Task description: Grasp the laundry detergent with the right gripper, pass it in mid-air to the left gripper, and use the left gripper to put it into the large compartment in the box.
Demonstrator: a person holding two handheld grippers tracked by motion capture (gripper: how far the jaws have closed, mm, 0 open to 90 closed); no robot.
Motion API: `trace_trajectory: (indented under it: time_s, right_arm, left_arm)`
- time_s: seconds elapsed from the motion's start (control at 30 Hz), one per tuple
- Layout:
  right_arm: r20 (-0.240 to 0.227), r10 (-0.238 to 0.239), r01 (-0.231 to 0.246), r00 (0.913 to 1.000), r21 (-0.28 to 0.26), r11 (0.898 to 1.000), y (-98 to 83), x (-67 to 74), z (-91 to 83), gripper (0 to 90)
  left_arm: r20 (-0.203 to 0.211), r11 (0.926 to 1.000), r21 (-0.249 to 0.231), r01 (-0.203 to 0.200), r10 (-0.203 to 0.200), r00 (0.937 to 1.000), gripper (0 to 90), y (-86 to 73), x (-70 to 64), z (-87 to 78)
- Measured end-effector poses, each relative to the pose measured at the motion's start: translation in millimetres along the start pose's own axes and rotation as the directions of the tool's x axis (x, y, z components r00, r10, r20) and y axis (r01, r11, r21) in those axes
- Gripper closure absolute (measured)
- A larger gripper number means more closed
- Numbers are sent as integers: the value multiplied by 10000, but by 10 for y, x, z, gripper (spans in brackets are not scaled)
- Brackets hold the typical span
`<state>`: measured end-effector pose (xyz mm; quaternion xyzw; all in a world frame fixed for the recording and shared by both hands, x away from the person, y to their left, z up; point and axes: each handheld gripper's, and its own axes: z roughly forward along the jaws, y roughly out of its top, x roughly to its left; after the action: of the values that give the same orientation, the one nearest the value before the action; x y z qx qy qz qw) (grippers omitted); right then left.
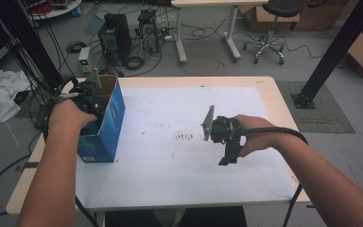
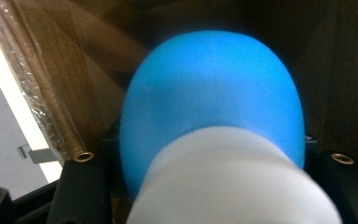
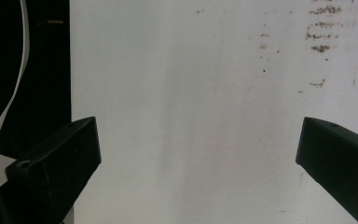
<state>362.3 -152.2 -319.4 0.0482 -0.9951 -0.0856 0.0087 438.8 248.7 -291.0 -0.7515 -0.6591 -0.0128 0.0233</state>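
Here, left gripper point(image 1: 90, 97) inside blue box point(image 1: 105, 126) at table's point(image 1: 274, 94) left edge, grasping blue-and-white object point(image 2: 214, 121); right gripper point(image 3: 198, 154) agape, idle; extraction pending.

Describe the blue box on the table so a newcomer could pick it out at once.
On the white sheet covering the table, look to its left edge: an open-topped blue box stands there, brown cardboard inside. The left gripper reaches into its top, and it is the sheet's one coloured object.

The blue box point(image 1: 105, 124) stands at the table's point(image 1: 269, 94) left edge; the white sheet point(image 1: 170, 165) beyond lies open.
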Motion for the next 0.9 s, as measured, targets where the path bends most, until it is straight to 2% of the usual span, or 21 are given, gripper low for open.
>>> trace_trajectory:
  time_s: [0.2,0.3,0.37,0.6,0.7,0.9]
  right_arm:
    - [14,24,-24,10000,20,10000,0,-10,-1,0]
    - [44,18,-18,10000,0,10000,0,-9,-9,0]
    - [62,17,-17,10000,0,10000,1,-4,-13,0]
    - [62,25,-25,10000,-27,10000,0,9,-8,0]
    - [56,6,-6,10000,-15,10000,-7,10,3,0]
    - [82,41,-41,10000,-42,10000,-15,8,7,0]
  left_arm:
    - [88,9998,176,33,-34,10000,385,-18,6,4]
    - [148,10000,94,5,-7,9999,380,-23,8,1]
    - [317,10000,-43,-27,28,9995,340,-25,11,-14]
    - [130,10000,-2,-99,99,9999,326,-20,-17,-21]
    - [-31,9998,-103,-179,179,9998,331,-23,-21,-46]
    - [-71,9995,-265,-157,155,9999,329,-47,-31,-124]
